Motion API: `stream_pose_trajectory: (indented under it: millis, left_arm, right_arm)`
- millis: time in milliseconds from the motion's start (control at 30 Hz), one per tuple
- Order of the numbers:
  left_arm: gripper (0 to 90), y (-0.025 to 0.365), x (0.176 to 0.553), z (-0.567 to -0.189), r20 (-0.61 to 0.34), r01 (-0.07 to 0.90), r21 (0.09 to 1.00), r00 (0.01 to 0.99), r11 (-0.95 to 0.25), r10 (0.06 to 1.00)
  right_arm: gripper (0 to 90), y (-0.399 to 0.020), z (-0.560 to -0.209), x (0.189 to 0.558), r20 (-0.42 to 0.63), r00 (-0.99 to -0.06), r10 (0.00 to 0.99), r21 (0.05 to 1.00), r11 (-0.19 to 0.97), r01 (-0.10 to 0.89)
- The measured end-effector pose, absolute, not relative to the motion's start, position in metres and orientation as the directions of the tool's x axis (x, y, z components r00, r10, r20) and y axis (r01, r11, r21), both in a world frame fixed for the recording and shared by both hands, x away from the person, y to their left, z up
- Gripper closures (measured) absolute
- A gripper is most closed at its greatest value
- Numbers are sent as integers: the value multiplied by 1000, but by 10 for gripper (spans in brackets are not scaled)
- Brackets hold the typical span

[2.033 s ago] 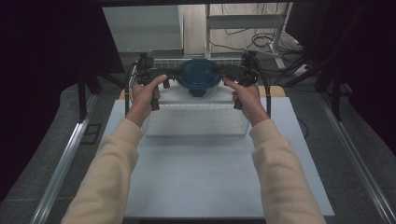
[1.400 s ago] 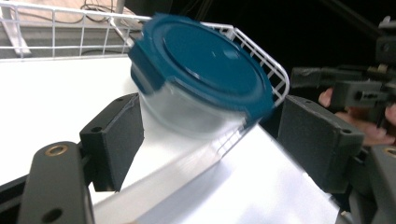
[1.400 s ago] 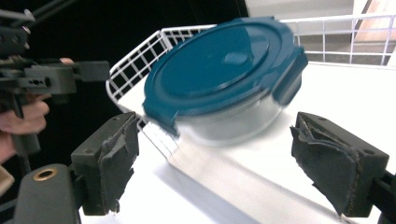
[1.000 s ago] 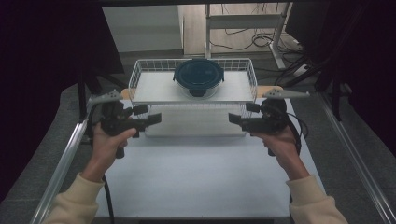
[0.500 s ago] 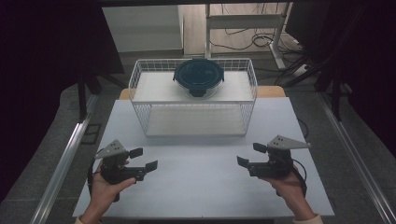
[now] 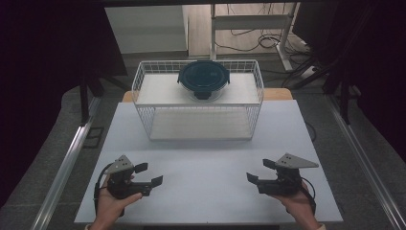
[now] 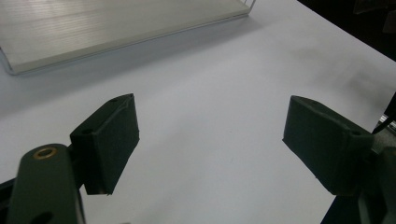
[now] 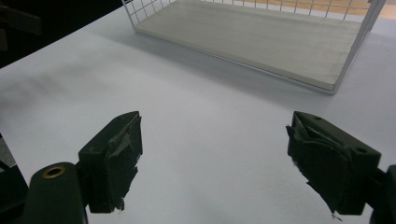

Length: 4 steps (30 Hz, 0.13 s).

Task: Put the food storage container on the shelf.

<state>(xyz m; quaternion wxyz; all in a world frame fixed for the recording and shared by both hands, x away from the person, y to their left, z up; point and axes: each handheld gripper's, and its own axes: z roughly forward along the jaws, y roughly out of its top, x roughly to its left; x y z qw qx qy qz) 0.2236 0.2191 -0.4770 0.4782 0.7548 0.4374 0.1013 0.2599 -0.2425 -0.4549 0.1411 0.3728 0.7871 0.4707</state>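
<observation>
A round dark-blue lidded container (image 6: 204,76) sits in a white wire basket (image 6: 143,86) at the far middle of the table. My left gripper (image 6: 149,174) is held low over the near left of the white tabletop (image 6: 206,158), and its jaws stand open with nothing between them. My right gripper (image 6: 259,171) is held the same way at the near right, open and empty. In the left gripper view my left gripper (image 7: 212,140) points across bare tabletop toward the basket's pale floor board (image 7: 93,28). In the right gripper view my right gripper (image 8: 215,154) faces the basket (image 8: 355,51).
The table's near edge (image 6: 206,223) lies just below both hands. Metal rails (image 6: 67,163) run along the floor on both sides of the table. Behind the basket stand a desk frame (image 6: 249,21) and loose cables (image 6: 268,40).
Both hands left the container in the basket, drew back toward the near edge and sank low over the table. Both grippers stay open and empty.
</observation>
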Motion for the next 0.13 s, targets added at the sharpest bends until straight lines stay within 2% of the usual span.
stream_pose_trajectory:
  millis: [133]
  left_arm:
    - [179,221,225,-481,-263,568,807,590,-162,763]
  right_arm:
    - [174,-244,-456,259,111,-684,721,851,286,441]
